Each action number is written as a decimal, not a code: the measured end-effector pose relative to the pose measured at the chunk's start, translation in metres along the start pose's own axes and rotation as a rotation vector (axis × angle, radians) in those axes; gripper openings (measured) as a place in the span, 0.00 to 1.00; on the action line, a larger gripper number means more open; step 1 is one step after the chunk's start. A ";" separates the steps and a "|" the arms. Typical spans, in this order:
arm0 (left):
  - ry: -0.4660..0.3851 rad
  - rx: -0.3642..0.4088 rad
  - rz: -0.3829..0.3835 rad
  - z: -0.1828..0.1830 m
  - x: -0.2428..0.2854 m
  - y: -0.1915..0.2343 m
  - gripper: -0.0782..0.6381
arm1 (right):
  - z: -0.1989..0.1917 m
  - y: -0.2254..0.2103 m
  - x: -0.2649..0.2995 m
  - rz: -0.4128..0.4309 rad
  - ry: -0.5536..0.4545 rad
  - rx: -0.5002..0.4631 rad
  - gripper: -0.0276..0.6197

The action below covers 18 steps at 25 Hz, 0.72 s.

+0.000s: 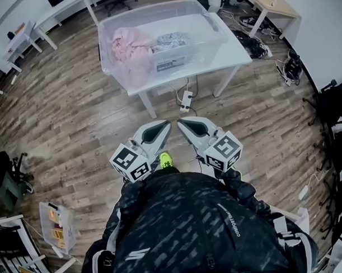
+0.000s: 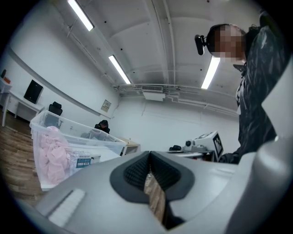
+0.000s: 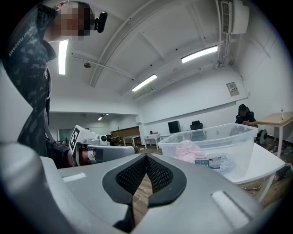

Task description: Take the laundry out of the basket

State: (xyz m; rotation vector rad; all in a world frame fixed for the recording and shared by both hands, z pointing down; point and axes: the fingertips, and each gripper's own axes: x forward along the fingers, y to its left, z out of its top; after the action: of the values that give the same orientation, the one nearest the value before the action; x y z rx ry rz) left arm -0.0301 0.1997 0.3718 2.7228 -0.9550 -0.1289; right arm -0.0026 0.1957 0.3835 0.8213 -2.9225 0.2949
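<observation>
My left tongs (image 1: 164, 125) and right tongs (image 1: 183, 124) are both shut tight on nothing, well short of the white table (image 1: 235, 51). The pink laundry (image 1: 129, 44) lies at the left end of the clear basket (image 1: 204, 31) there.

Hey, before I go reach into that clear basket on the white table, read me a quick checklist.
1. Left tool empty: ok, jaws together, nothing between them.
2. Right tool empty: ok, same.
3. Jaws open for a grasp: not ok, both shut.
4. Laundry there: ok, pink laundry and a patterned piece lie in the basket.
5. Basket within reach: not ok, both tools are short of the table, floor between.
6. Walking path: ok, though a power strip lies under the table's near edge.
</observation>
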 end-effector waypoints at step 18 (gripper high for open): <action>0.006 -0.054 -0.027 0.016 0.011 0.120 0.12 | 0.016 -0.056 0.111 -0.040 0.068 -0.027 0.04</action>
State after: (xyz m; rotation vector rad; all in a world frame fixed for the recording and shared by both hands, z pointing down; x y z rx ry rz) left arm -0.0969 0.0993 0.3884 2.6863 -0.8999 -0.1488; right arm -0.0685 0.0897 0.3925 0.8481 -2.8373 0.2741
